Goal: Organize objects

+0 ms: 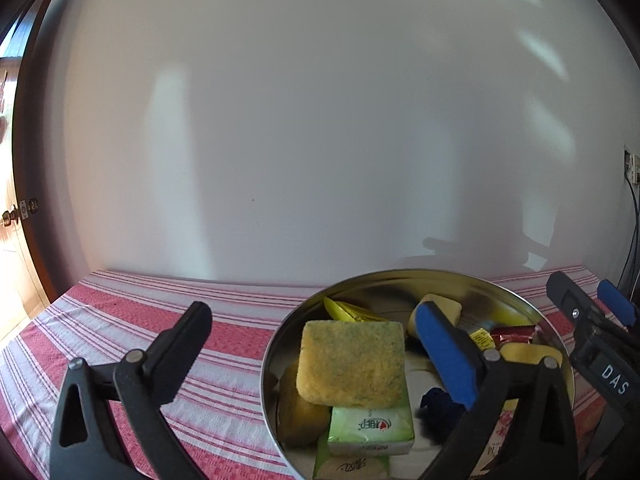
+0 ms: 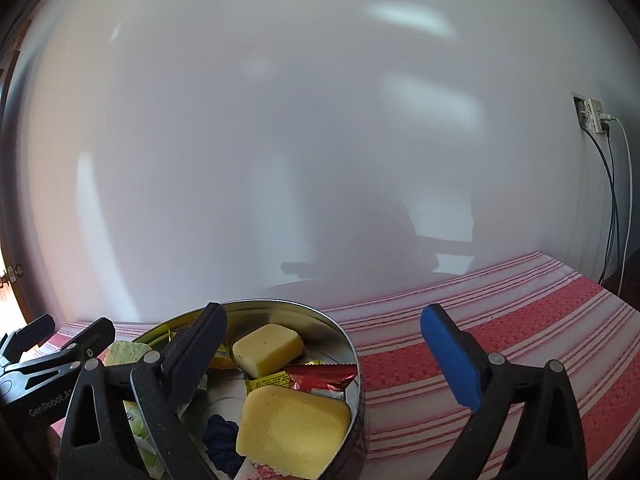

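A round metal tin [image 1: 280, 344] [image 2: 354, 360] stands on the striped cloth, filled with yellow sponges [image 1: 352, 364] [image 2: 292, 428], a green tissue pack [image 1: 370, 428], snack packets [image 2: 320, 374] and a dark blue cloth [image 1: 438, 404] [image 2: 222, 440]. My left gripper [image 1: 316, 360] is open, its fingers astride the tin's left wall, holding nothing. My right gripper [image 2: 332, 356] is open, its fingers astride the tin's right wall, holding nothing. The right gripper also shows in the left wrist view [image 1: 592, 304], at the tin's right.
The red and white striped cloth [image 1: 140, 308] [image 2: 540, 320] covers the surface up to a white wall. A door stands at the far left [image 1: 16, 208]. A wall socket with cables [image 2: 596, 116] is at the right.
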Demonstrator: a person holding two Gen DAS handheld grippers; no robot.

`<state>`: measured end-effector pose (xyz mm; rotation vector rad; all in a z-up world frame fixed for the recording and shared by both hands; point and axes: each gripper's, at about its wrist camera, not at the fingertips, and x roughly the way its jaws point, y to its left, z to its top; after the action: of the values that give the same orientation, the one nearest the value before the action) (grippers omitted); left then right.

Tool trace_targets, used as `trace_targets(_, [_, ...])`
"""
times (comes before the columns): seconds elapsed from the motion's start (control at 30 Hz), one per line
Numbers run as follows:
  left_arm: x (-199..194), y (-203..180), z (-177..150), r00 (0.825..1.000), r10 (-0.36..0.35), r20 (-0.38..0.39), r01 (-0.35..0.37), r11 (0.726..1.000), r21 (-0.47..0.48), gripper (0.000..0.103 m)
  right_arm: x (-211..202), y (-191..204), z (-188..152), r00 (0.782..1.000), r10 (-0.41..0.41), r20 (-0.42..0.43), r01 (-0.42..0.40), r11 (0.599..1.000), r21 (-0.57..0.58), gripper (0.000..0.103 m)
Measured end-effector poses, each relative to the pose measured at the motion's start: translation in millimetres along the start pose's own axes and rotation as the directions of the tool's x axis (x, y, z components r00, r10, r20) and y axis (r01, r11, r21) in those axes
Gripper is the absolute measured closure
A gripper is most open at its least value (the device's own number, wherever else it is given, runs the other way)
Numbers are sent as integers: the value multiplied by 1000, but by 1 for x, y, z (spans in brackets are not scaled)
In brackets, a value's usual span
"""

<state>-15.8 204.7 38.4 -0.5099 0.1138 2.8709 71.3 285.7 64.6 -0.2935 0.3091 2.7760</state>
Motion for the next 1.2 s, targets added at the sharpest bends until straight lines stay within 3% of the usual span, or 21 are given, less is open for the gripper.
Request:
trace_targets(0.3, [-12, 8, -16, 1000, 18, 15, -18, 1000, 21, 0, -25, 28, -4, 996, -31, 83, 40, 992, -116, 4])
trace_targets(0.43, [-19, 8, -22, 998, 49, 44, -51, 997, 53, 0, -35, 24, -6, 996, -30, 88, 37, 996, -80, 4])
trace_targets(0.57, [-20, 12, -26, 998, 34, 44, -36, 998, 48, 0, -45, 18, -10, 996, -44, 81, 46, 999, -22, 4])
trace_targets(0.73, [-25, 12, -34, 998, 43, 44, -46, 996, 77, 0, -61, 23, -13, 994, -56, 94, 59, 998, -30, 1])
trace_targets(0.9, [-33, 18, -38, 999, 29, 37, -31, 999, 34, 0, -66, 36, -21, 996, -48, 69, 54, 995, -79, 1])
trace_targets(1.2, [-44, 26, -44, 999, 17, 34, -17, 1000, 1, 0, -92, 47, -28, 990, -61, 123, 78, 988, -134, 1])
